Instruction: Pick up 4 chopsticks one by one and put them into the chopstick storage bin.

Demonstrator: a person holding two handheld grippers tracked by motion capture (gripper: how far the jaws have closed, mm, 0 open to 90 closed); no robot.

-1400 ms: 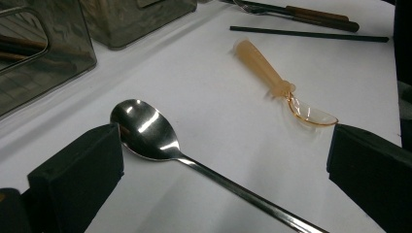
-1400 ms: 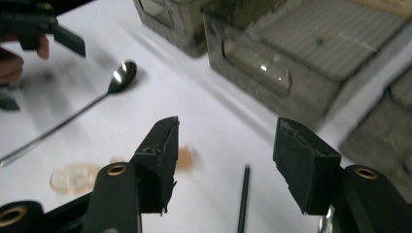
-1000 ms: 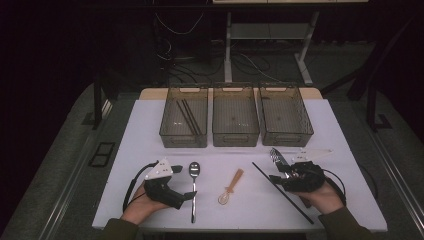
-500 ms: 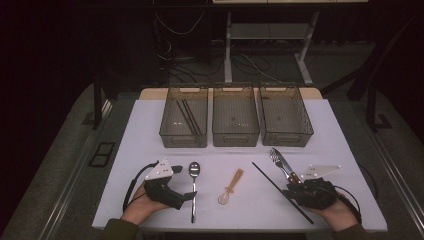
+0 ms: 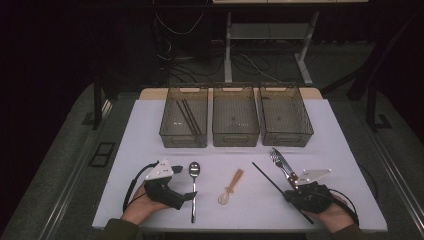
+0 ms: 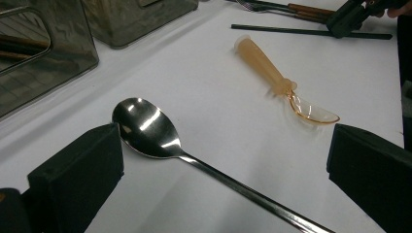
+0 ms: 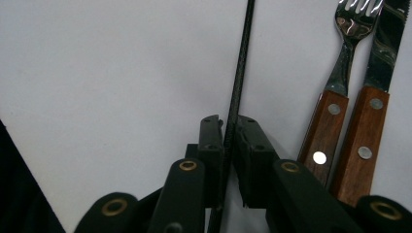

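Since a second ago my right gripper (image 7: 227,127) has slid down toward the near edge of the table (image 5: 345,145) and its jaws have just been closing, and now they pinch the thin black chopstick (image 7: 241,58) between them. From above, that chopstick (image 5: 272,182) lies slanted at about five o'clock on the white table, and the right gripper (image 5: 292,195) grips it close to its near end. Just beside it, toward three o'clock, a fork (image 7: 346,53) and a knife (image 7: 381,53) with brown wooden handles lie side by side, not touching the jaws. My left gripper (image 5: 187,196) has stayed where it was, at about seven o'clock. Its jaws stand wide and hold nothing. A shiny metal spoon (image 6: 150,131) lies on the table between them, with its bowl close to the jaw on the left of the left gripper view. I cannot tell if it touches that jaw. A little orange plastic spoon (image 6: 286,87) lies at six o'clock, well apart from both grippers. Three see-through bins stand in a row at twelve o'clock. The left bin (image 5: 170,135) has two dark chopsticks (image 5: 187,116) lying in it. The middle bin (image 5: 236,140) and the right bin (image 5: 286,140) stand next to it.
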